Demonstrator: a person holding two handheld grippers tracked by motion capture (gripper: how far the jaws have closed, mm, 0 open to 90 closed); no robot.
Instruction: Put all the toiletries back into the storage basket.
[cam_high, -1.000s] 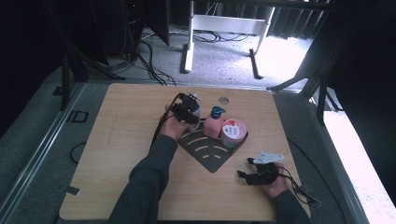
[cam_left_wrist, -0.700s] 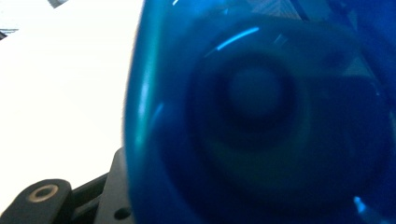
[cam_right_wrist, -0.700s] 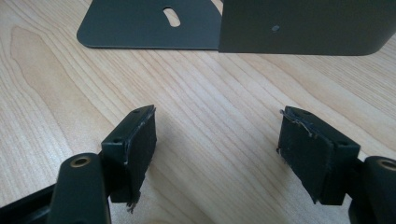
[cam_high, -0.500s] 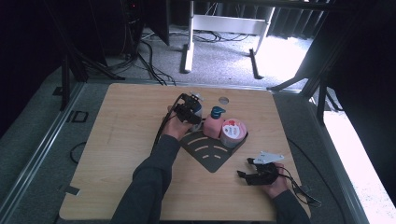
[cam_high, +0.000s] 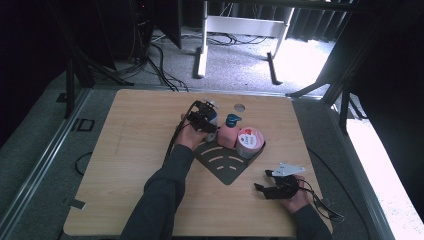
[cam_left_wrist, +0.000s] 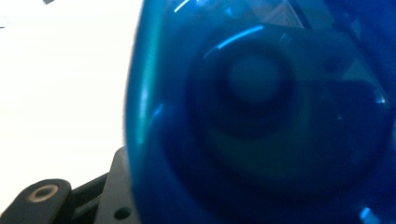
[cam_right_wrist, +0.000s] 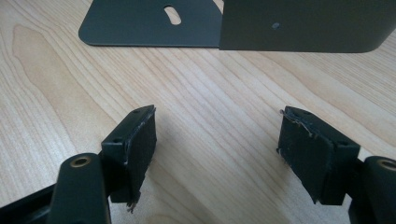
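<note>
A see-through blue bottle (cam_left_wrist: 261, 112) stands right against the lens in the left gripper view. In the high view my left gripper (cam_high: 210, 120) is shut on the blue bottle (cam_high: 213, 116) at the back left edge of a black metal rack (cam_high: 226, 167). A pink bottle with a blue cap (cam_high: 229, 132) and a red-and-white round tub (cam_high: 249, 141) stand on the rack beside it. My right gripper (cam_high: 263, 181) rests on the table at the front right, open, nothing between its pads (cam_right_wrist: 217, 140). The rack's corner (cam_right_wrist: 299, 23) lies ahead of it.
The wooden table (cam_high: 125, 150) has a round hole (cam_high: 239, 107) behind the bottles. Bare wood lies left of the rack and along the front edge. Cables trail from both grippers. Beyond the table, stands and cables cover the floor (cam_high: 225, 55).
</note>
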